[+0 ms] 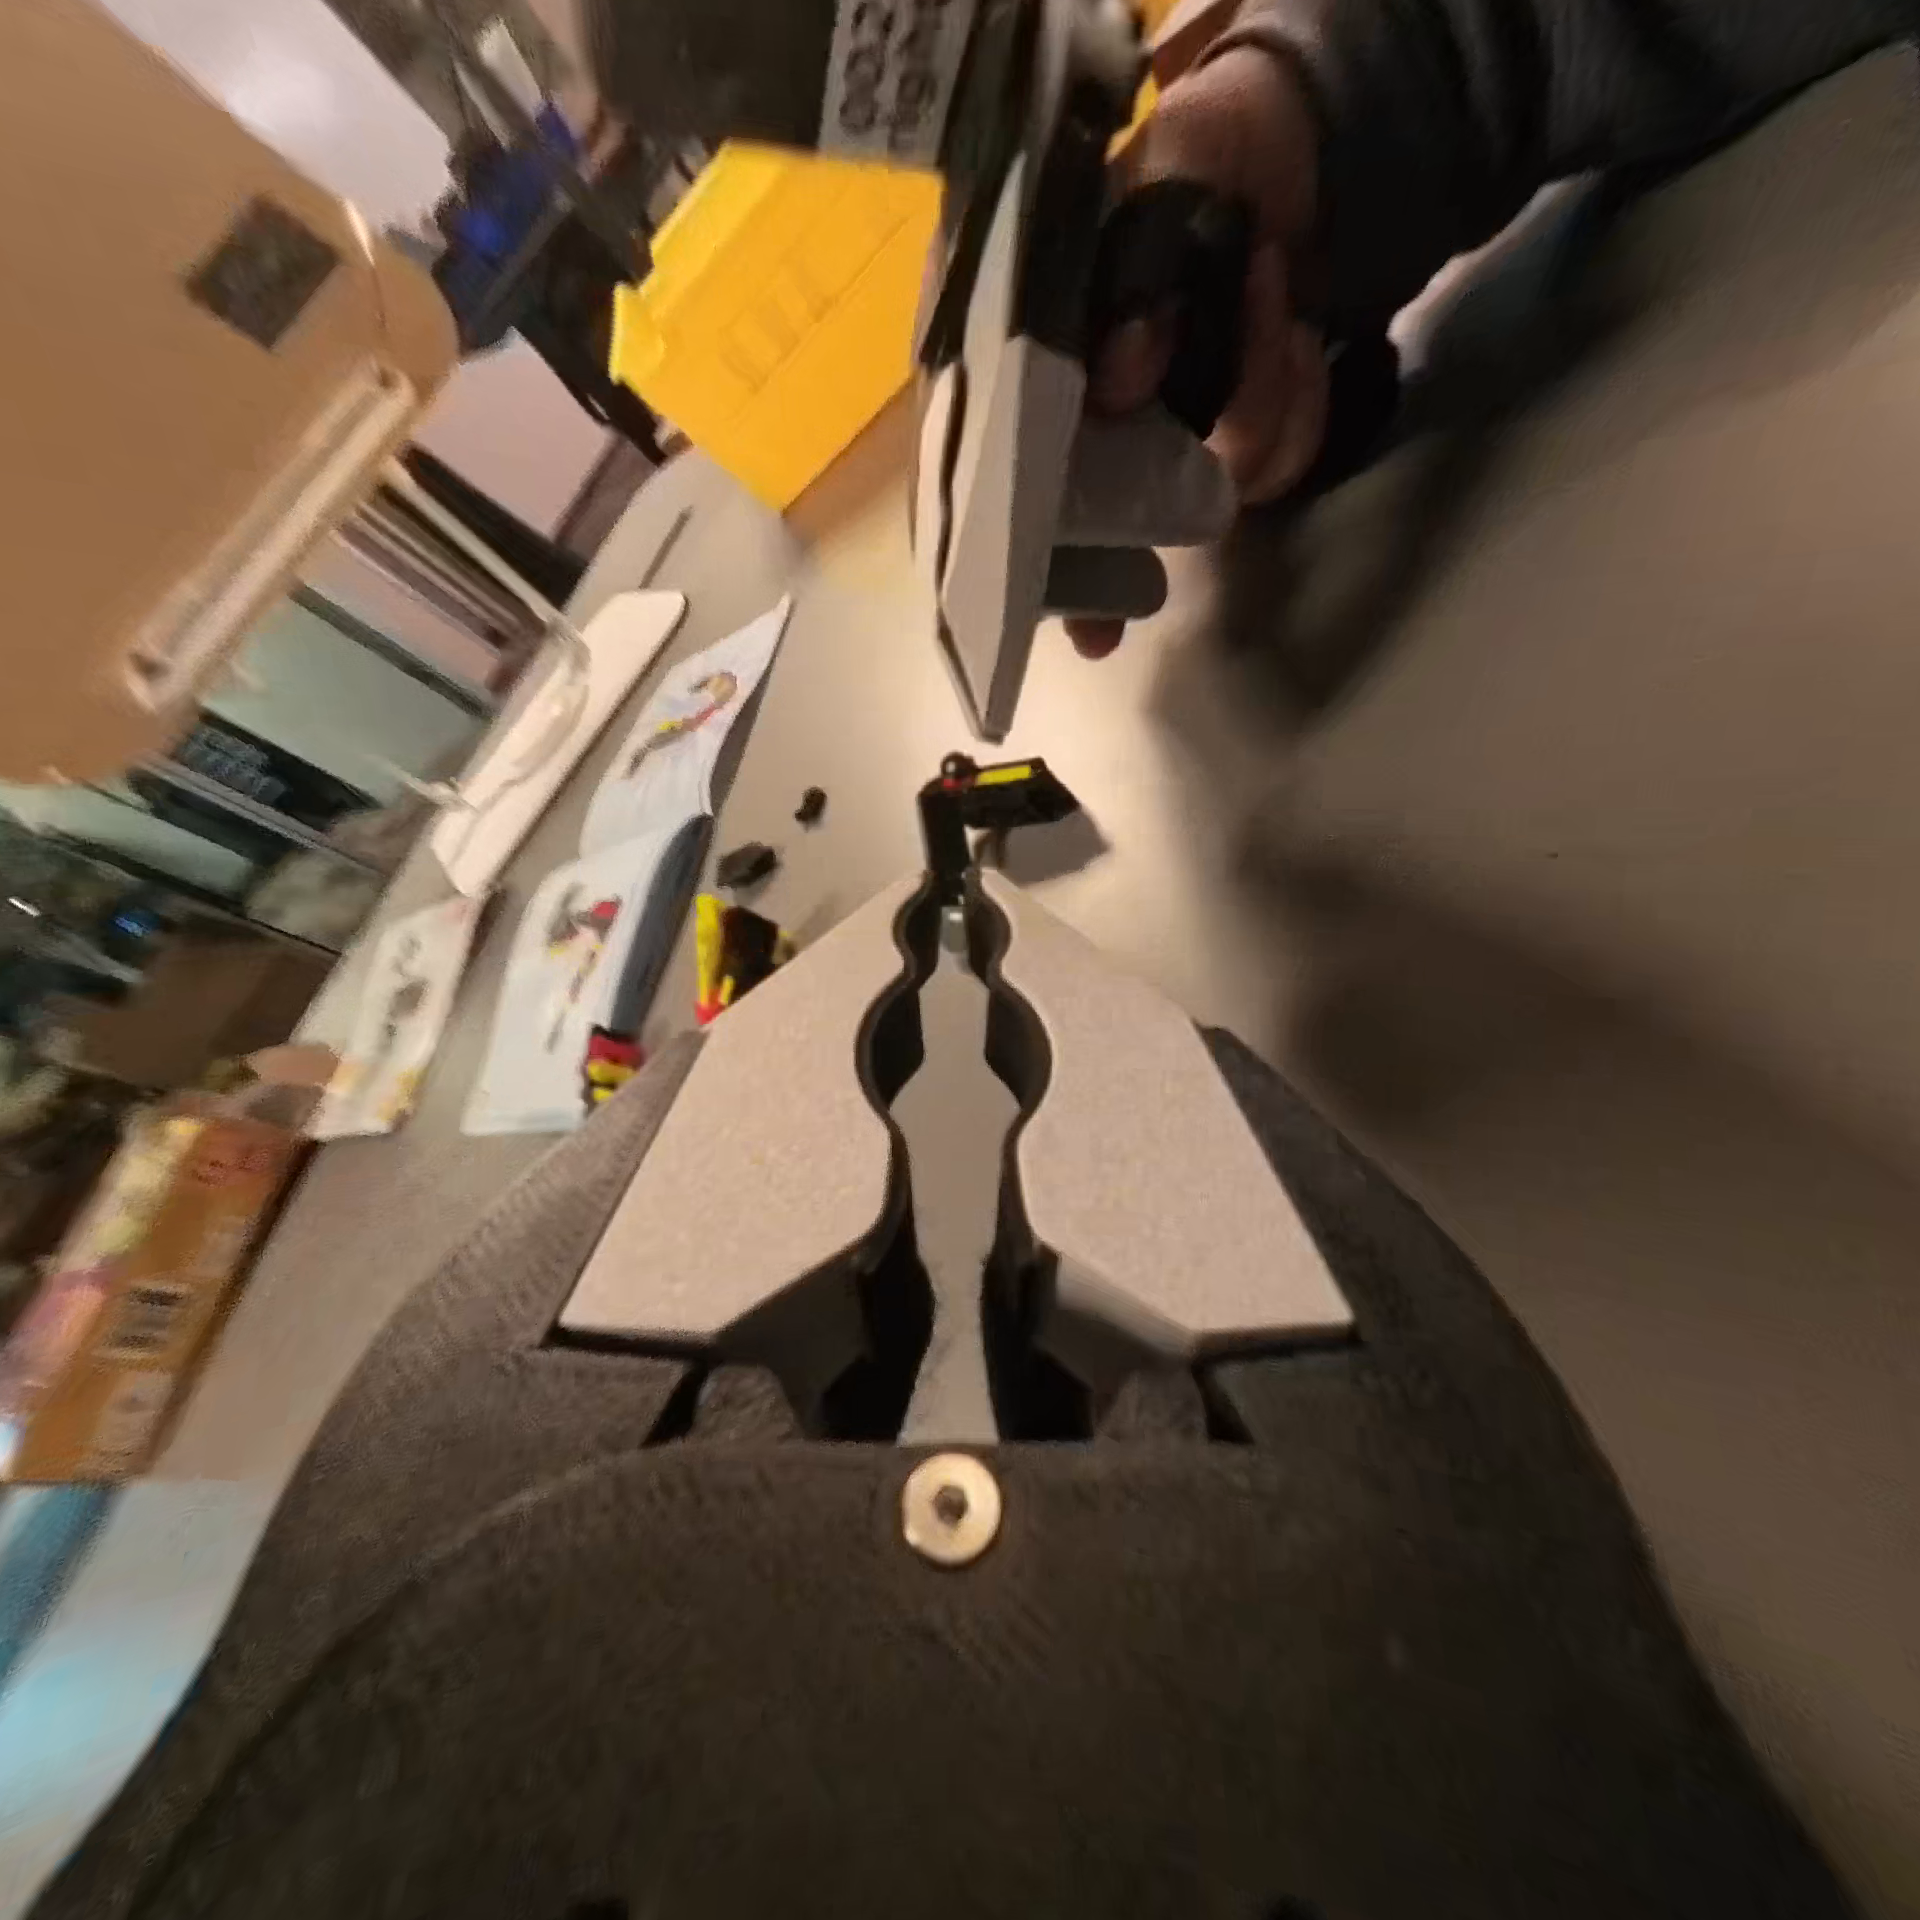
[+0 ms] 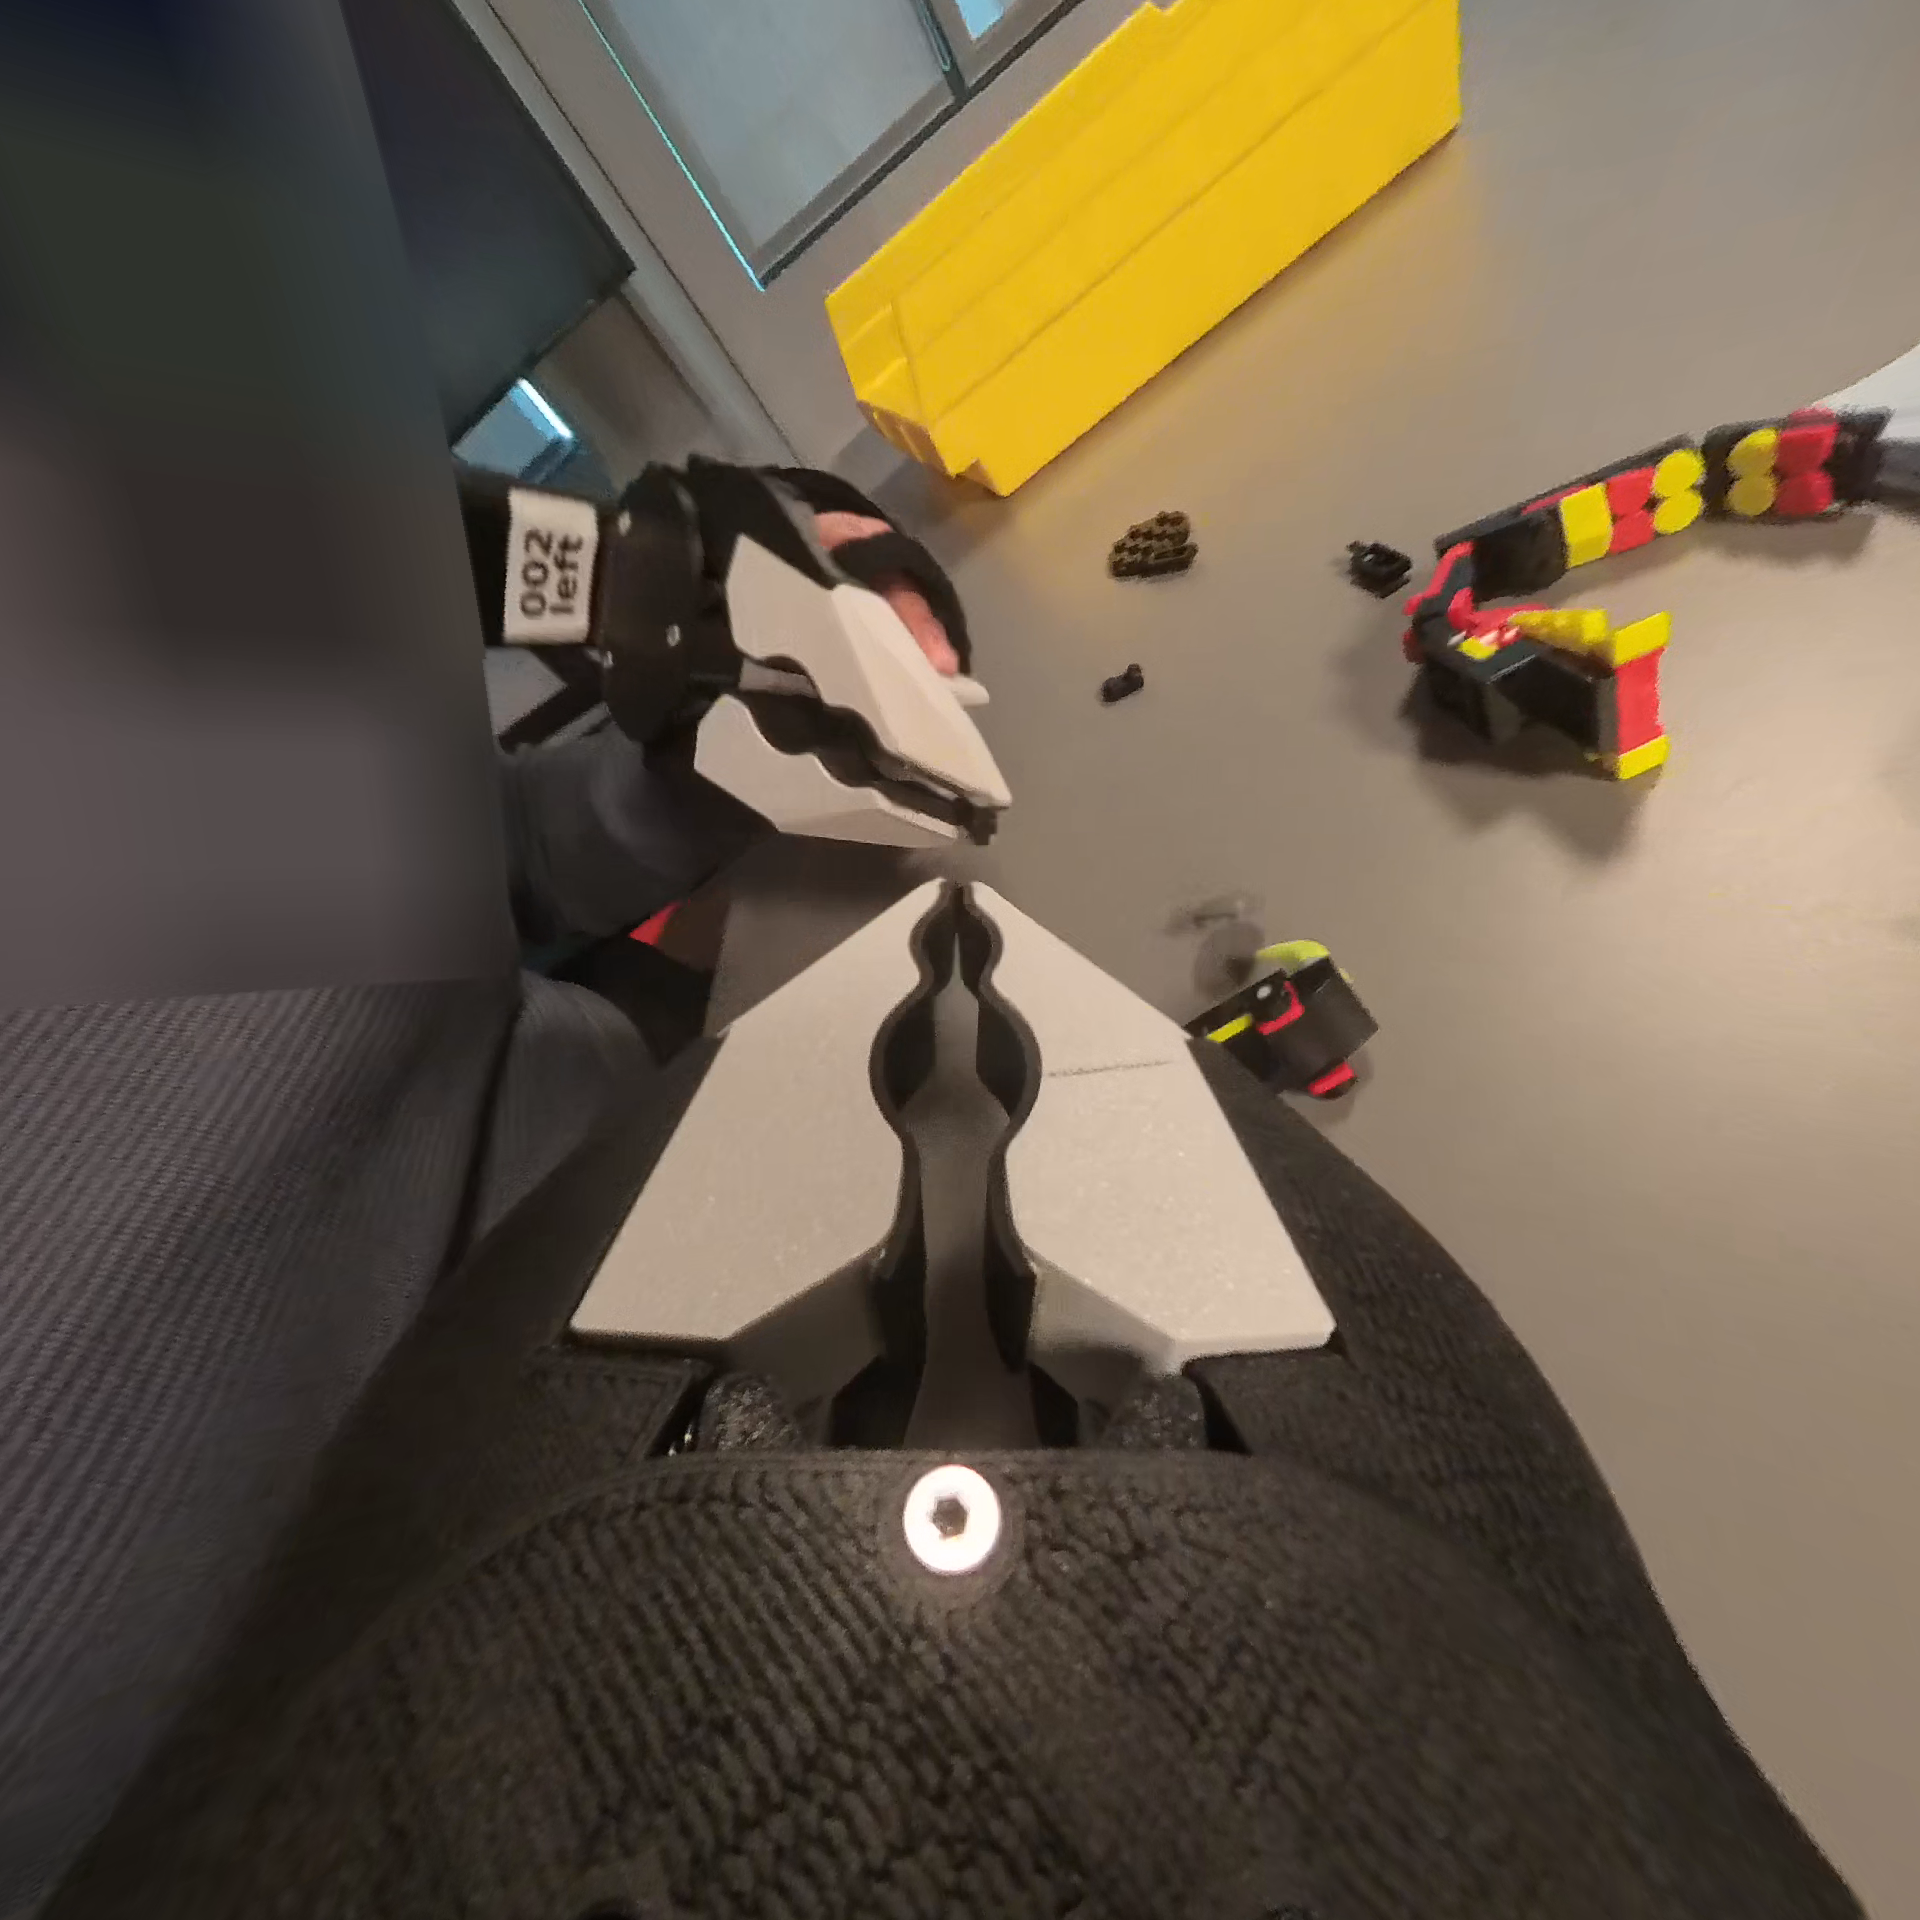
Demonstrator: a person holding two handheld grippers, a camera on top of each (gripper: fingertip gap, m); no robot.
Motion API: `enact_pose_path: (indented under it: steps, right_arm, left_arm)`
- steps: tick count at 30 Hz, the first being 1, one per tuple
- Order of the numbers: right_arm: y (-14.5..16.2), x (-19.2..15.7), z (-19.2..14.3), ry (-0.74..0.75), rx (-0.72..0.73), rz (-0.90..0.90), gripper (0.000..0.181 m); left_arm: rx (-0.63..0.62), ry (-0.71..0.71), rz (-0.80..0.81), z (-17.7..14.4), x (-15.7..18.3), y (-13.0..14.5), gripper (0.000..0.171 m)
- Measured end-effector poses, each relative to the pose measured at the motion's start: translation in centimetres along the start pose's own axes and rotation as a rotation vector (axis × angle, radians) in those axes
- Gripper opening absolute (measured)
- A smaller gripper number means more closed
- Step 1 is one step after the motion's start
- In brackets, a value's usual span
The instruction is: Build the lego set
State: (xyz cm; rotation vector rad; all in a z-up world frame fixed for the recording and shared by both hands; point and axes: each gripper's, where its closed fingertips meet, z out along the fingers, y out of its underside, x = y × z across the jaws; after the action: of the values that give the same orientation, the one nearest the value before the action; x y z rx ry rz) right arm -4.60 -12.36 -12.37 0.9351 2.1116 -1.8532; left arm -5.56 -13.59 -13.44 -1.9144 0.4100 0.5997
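Note:
My left gripper (image 1: 948, 891) is shut on a small black lego piece (image 1: 940, 847) that sticks out past its tips. The right wrist view shows the same gripper (image 2: 977, 821) from the side, with the black piece (image 2: 987, 823) pinched at the tips above the grey table (image 2: 1558, 1247). My right gripper (image 2: 956, 888) is shut, with nothing visible between its tips. It hangs just above and beyond the left one (image 1: 992, 727). A small black, yellow and red lego assembly (image 2: 1288, 1018) lies on the table close to both grippers; it also shows in the left wrist view (image 1: 1013, 798).
A long red, yellow and black lego build (image 2: 1558, 623) lies at the right. Loose black pieces (image 2: 1153, 545) (image 2: 1377, 566) (image 2: 1122, 684) lie near it. A yellow bin (image 2: 1143, 239) stands at the back. Open instruction booklets (image 1: 644, 831) and a cardboard box (image 1: 135, 1247) lie at the left. Both grippers' tips are close together, under 4 cm apart.

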Motion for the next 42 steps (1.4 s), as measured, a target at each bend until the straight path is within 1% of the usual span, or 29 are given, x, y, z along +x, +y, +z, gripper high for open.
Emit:
enact_pose_path:
  steps: [2,4,8,10,12,15,16,18,22,26,28,32,37,38,40,42]
  right_arm:
    - [-0.3,-0.1,0.0,0.023,0.012,-0.075,0.000]
    - [-0.5,0.2,-0.1,0.077,0.019,-0.143,0.000]
    - [-1.0,0.6,-0.1,0.161,0.035,-0.257,0.007]
    - [-0.5,0.8,0.2,0.212,-0.011,-0.292,0.010]
    - [0.6,1.2,0.7,0.290,-0.098,-0.325,0.013]
    - [1.9,3.5,1.0,0.526,-0.207,-0.344,0.013]
    - [2.2,3.9,1.1,0.575,-0.228,-0.333,0.015]
    - [2.7,4.6,1.3,0.654,-0.258,-0.294,0.020]
    - [2.3,5.6,1.5,0.755,-0.262,-0.302,0.027]
    - [2.2,6.3,2.2,0.750,-0.287,-0.297,0.025]
    - [2.1,6.4,2.3,0.750,-0.300,-0.299,0.024]
    - [2.1,6.3,2.7,0.721,-0.328,-0.307,0.013]
    - [1.8,6.5,2.8,0.704,-0.372,-0.365,0.012]
    - [1.6,6.1,3.0,0.676,-0.367,-0.396,0.012]
    - [1.0,4.4,4.0,0.571,-0.320,-0.428,0.012]
    - [1.0,3.3,4.6,0.501,-0.323,-0.457,0.012]
  left_arm:
    - [-0.038,0.065,-0.133,0.1,0.2,0.9,0.003]
    - [-0.111,0.138,-0.266,0.3,0.4,2.2,0.003]
    - [-0.209,0.254,-0.463,0.3,0.9,3.8,0.003]
    - [-0.280,0.320,-0.535,0.1,1.5,4.8,0.003]
    - [-0.289,0.364,-0.612,0.0,1.6,4.9,0.003]
    - [-0.292,0.368,-0.678,-0.2,1.2,5.2,0.003]
    - [-0.292,0.371,-0.678,-0.3,1.2,5.3,0.003]
    - [-0.293,0.368,-0.675,-0.5,1.1,5.4,0.003]
    - [-0.291,0.397,-0.693,-1.1,1.3,5.5,0.003]
    - [-0.286,0.447,-0.710,-1.4,1.7,5.3,0.003]
    - [-0.279,0.454,-0.714,-1.4,1.7,5.2,0.003]
    - [-0.275,0.450,-0.711,-1.4,1.6,5.2,0.003]
    - [-0.296,0.465,-0.730,-1.3,1.8,5.1,0.002]
    - [-0.298,0.465,-0.736,-1.2,1.8,5.1,0.002]
    - [-0.297,0.461,-0.752,-1.2,1.7,5.2,0.002]
    - [-0.289,0.457,-0.758,-1.2,1.6,5.2,0.002]
